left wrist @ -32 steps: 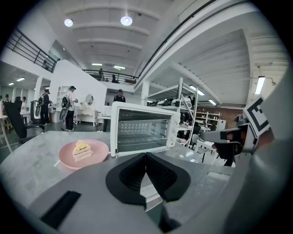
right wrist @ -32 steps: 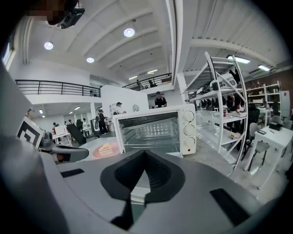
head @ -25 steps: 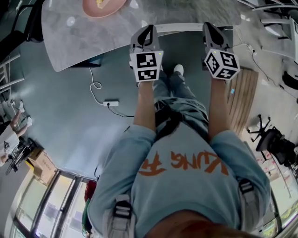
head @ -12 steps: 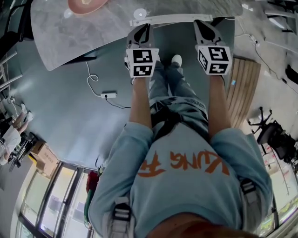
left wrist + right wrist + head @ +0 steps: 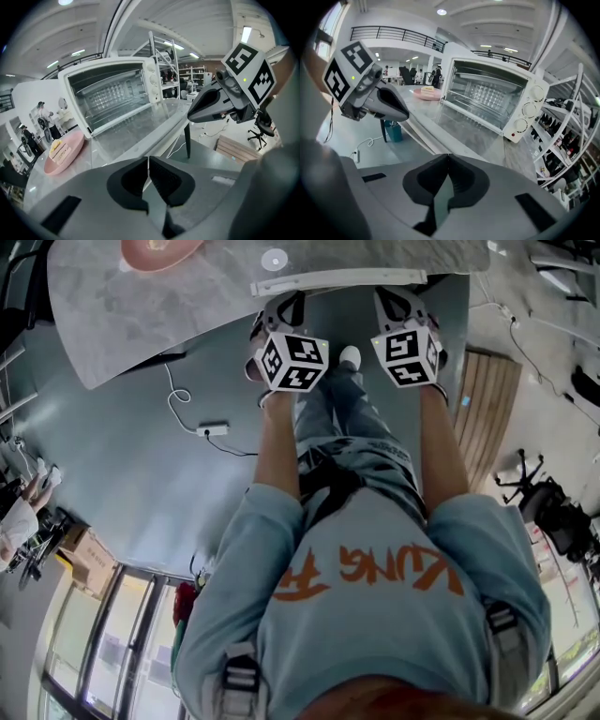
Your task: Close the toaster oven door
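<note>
The white toaster oven stands on a marble table with its glass door folded down flat. The right gripper view shows the oven and its lowered door too. In the head view only the door's white front edge shows, at the table's near rim. My left gripper and right gripper hover side by side just short of that edge, not touching it. Both are shut with nothing in them; the left pads and right pads meet.
A pink plate with cake slices sits on the table left of the oven. On the floor lie a power strip with its cord and a wooden pallet. A blue bin stands under the table. Shelving rises to the right.
Both grippers have moved forward towards the table and the door's front edge, and have drawn closer together. Their jaws have stayed shut.
</note>
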`<action>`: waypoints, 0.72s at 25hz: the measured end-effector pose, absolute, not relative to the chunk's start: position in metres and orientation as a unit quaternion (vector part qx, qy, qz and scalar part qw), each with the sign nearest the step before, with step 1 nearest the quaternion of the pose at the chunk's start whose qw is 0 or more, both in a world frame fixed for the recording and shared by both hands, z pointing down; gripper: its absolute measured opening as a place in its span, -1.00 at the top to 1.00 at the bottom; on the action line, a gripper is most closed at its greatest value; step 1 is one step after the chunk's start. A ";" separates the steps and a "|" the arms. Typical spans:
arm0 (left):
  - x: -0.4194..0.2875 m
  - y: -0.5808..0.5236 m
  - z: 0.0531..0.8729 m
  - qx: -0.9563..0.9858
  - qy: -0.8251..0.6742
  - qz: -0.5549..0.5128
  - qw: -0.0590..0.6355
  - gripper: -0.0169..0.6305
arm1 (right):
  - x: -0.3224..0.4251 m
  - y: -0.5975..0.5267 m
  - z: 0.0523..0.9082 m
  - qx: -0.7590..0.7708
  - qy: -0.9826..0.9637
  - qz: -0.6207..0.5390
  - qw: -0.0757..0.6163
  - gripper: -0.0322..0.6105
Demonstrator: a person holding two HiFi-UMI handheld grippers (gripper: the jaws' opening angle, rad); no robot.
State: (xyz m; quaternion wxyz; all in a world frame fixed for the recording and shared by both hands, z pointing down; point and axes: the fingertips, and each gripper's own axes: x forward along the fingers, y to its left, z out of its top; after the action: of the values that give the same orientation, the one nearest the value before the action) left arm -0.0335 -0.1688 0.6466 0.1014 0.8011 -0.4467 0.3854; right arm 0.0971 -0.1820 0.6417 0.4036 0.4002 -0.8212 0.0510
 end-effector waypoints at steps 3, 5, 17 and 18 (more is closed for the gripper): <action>-0.027 -0.168 0.658 0.799 -0.422 0.421 0.083 0.94 | 0.101 -0.184 0.654 0.388 -0.812 0.032 0.435 0.90; -0.022 -0.167 0.664 0.797 -0.413 0.433 0.082 0.94 | 0.105 -0.186 0.659 0.384 -0.807 0.024 0.448 0.90; -0.017 -0.170 0.655 0.794 -0.415 0.439 0.064 0.94 | 0.102 -0.188 0.657 0.370 -0.800 -0.011 0.472 0.90; -0.017 -0.171 0.652 0.794 -0.416 0.439 0.059 0.94 | 0.102 -0.189 0.654 0.370 -0.800 -0.015 0.472 0.90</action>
State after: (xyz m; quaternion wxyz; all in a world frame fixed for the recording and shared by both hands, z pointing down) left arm -0.0168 -0.1708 0.6519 0.0592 0.7942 -0.4161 0.4389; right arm 0.1020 -0.1888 0.6543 0.4723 0.3701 -0.7998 -0.0149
